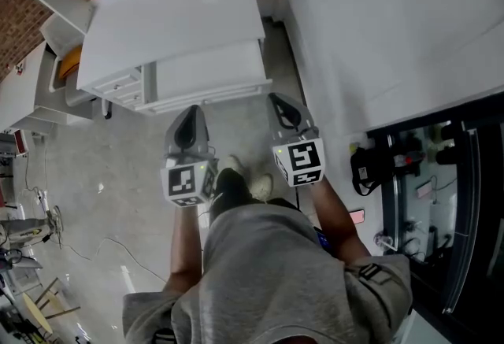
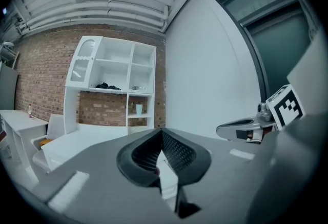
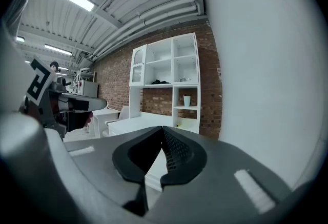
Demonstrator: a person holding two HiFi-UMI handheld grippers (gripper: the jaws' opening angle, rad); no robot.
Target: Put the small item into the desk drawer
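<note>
Midair, left tongs [image 2: 162, 130], right tongs [image 3: 163, 128] closed, empty

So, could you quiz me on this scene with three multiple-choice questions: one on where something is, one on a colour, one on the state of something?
1. Where is the white desk?
A. Ahead of the left gripper and the right gripper
B. Hanging from the ceiling
C. Lying on its side

2. What colour is the wall behind the shelf unit?
A. Green tile
B. Red-brown brick
C. Black

3. How do the right gripper's fingers stand?
A. Wide apart
B. Shut on a cup
C. Shut with nothing between them

Answers:
1 A, the head view shows the desk standing beyond both grippers' tips.
2 B, brick shows beside and between the shelves.
3 C, the right gripper view shows the fingers meeting at the tips and holding nothing.
</note>
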